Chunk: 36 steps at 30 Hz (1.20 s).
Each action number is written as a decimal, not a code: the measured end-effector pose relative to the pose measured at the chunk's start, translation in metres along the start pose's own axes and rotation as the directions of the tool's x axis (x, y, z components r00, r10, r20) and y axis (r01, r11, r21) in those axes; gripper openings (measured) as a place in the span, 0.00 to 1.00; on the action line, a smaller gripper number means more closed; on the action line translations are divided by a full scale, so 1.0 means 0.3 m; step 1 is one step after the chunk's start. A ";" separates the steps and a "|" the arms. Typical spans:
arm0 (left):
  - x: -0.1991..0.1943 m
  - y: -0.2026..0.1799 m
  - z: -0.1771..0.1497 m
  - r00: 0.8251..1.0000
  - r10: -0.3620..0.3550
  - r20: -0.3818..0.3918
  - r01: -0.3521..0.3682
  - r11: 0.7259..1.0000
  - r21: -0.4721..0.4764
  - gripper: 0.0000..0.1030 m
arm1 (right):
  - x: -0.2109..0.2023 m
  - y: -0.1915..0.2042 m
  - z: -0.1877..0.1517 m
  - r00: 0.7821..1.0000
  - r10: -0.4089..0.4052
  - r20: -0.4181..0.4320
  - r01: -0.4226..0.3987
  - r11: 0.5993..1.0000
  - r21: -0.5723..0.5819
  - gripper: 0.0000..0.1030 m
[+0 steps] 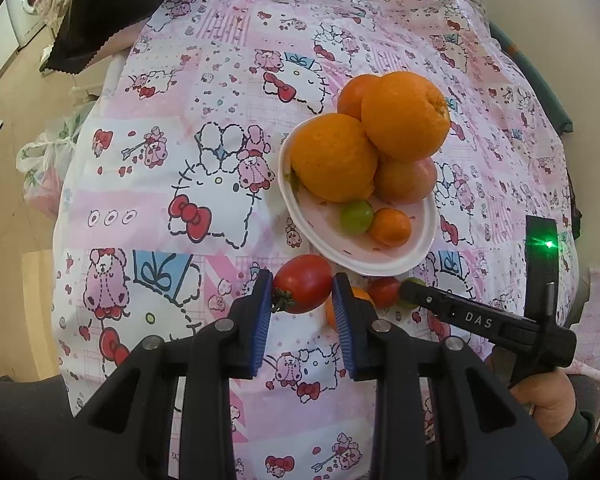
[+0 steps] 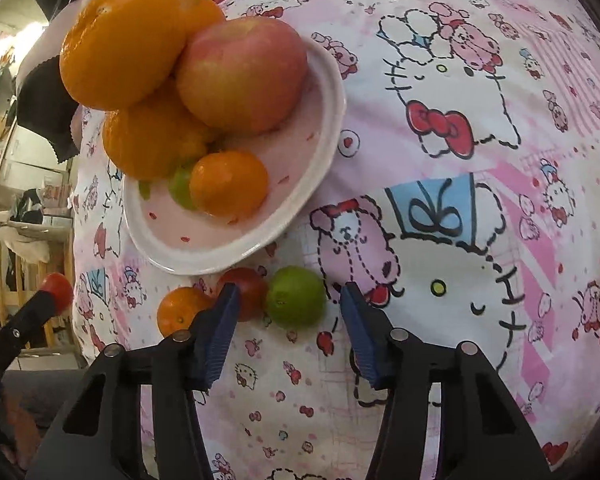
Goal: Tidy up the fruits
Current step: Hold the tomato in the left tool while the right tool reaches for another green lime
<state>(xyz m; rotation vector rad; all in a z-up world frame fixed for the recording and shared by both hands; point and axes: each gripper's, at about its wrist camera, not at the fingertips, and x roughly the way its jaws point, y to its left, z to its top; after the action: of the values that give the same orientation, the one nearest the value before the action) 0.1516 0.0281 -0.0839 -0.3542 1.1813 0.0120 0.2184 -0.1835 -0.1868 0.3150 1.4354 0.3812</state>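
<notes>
Left wrist view: left gripper point(image 1: 302, 294) pinches a red tomato point(image 1: 303, 289); right gripper point(image 2: 288, 312), jaws apart, straddles a lime point(image 2: 296, 297).
Heaped plate point(image 1: 380, 260) risks an orange point(image 1: 405, 115) rolling off if bumped.

Both fisheye cameras ride behind their grippers' blue-padded fingers, looking steeply down and close onto a table under a pink-and-white cartoon-printed cloth point(image 1: 148, 184). The left wrist view faces the table's far edge, the pale pink oval plate point(image 1: 328, 248) of piled fruit at its centre. The right wrist view sits nearer, the same plate point(image 2: 228, 256) at its upper left. Both views share the plate and the small loose fruits beside its near rim.
</notes>
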 end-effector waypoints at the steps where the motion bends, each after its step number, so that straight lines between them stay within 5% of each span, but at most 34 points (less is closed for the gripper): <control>1: 0.001 0.001 -0.001 1.000 0.001 -0.001 -0.001 1.000 -0.001 0.25 | 0.002 -0.002 0.004 1.000 0.012 0.001 -0.012 1.000 0.005 0.45; 10: 0.006 -0.009 -0.003 1.000 -0.002 0.000 0.002 1.000 0.003 0.25 | -0.019 -0.069 -0.007 0.997 0.080 -0.008 -0.079 0.994 0.073 0.28; 27: -0.012 0.003 -0.005 1.000 0.003 0.020 -0.003 1.000 -0.008 0.25 | -0.117 -0.163 -0.014 0.994 0.066 0.088 -0.080 0.983 0.164 0.31; 32: -0.014 0.003 -0.004 1.000 -0.005 0.018 0.005 1.000 -0.006 0.25 | -0.103 -0.071 -0.018 0.998 0.009 0.055 -0.010 1.000 0.014 0.35; 36: -0.016 0.006 -0.003 1.000 -0.009 0.016 0.009 1.000 -0.016 0.25 | -0.061 0.019 -0.035 0.993 -0.115 0.037 0.120 0.979 -0.167 0.54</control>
<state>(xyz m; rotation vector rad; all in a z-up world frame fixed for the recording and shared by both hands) 0.1486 0.0305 -0.0802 -0.3728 1.1640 0.0166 0.2058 -0.1864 -0.1691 0.0972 1.3774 0.3982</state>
